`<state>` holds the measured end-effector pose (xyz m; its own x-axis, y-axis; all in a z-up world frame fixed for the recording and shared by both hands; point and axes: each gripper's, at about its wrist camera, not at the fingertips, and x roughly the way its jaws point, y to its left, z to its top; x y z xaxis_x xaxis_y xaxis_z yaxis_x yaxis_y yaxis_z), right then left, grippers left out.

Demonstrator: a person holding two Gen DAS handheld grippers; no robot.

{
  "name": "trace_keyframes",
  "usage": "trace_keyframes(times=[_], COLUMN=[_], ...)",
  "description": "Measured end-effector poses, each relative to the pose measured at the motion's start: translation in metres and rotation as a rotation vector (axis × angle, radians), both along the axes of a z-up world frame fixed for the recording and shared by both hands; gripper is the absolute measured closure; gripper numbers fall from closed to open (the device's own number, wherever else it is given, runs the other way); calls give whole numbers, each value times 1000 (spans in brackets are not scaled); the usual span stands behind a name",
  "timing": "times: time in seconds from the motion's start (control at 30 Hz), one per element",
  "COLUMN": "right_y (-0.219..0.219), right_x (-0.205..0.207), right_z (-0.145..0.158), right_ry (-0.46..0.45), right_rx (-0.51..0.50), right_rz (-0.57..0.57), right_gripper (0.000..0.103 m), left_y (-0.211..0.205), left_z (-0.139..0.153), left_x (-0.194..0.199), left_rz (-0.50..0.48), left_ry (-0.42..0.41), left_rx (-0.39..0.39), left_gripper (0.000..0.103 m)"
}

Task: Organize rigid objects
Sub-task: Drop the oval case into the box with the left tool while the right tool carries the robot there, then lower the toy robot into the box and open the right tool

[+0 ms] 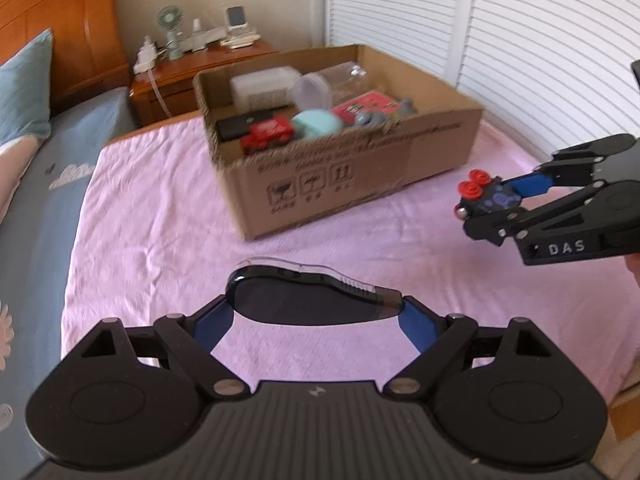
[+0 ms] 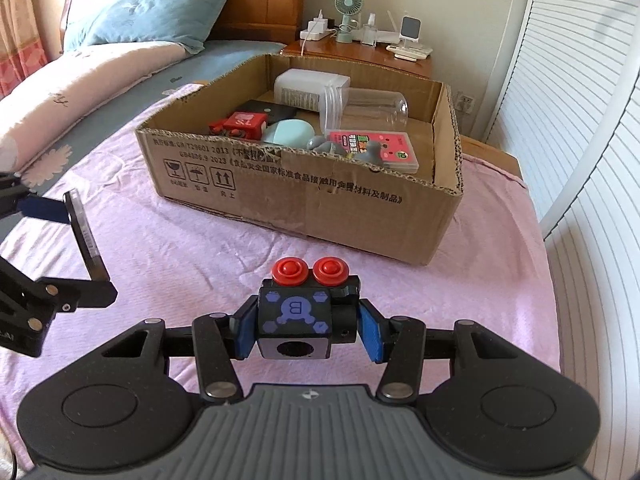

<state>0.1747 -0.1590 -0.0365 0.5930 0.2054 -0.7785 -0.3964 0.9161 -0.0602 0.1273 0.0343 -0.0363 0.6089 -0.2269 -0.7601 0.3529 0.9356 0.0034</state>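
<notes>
My left gripper (image 1: 316, 304) is shut on a flat black oval case (image 1: 304, 300), held wide between the blue pads above the pink blanket. In the right wrist view that case (image 2: 82, 236) shows edge-on in the left gripper (image 2: 74, 248). My right gripper (image 2: 306, 320) is shut on a black toy block (image 2: 296, 316) with two red knobs and a purple "B" emblem. From the left wrist, the right gripper (image 1: 486, 202) and the block (image 1: 486, 196) hang to the right of the open cardboard box (image 1: 360, 168). The box (image 2: 304, 200) lies ahead of both grippers.
The box holds a red toy car (image 1: 268, 134), a mint oval item (image 1: 318, 124), a pink card pack (image 2: 374, 148), a grey toy and clear containers. Behind it stands a wooden nightstand (image 2: 360, 54) with a small fan. Pillows lie left, louvred doors right.
</notes>
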Motion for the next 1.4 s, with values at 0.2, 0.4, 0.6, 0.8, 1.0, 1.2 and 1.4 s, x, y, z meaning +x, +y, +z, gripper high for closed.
trace_keyframes(times=[0.2,0.4,0.6,0.8,1.0,1.2,1.4], right_y=[-7,-13,-23,-30,-33,-36,-33], right_x=[-5,-5,2,10,20,32,43], right_z=[23,43,59,63,62,62,66], right_ry=[-21,-73,-107,-126,-126,-111,-110], right_rx=[38,44,68,73,73,98,97], right_rz=[23,30,10,-7,-19,-32,-37], right_gripper=[47,47,47,47,47,47,47], left_y=[-5,-17,-32,-42,-44,-33,-21], left_z=[36,66,66,47,36,45,63], left_x=[10,43,102,148,166,156,121], left_rz=[-37,-42,-13,26,60,74,69], left_ry=[-53,-128,-124,-96,-132,-140,-145], left_rx=[-14,-21,-7,27,54,23,-19], left_gripper=[14,14,14,14,12,5,2])
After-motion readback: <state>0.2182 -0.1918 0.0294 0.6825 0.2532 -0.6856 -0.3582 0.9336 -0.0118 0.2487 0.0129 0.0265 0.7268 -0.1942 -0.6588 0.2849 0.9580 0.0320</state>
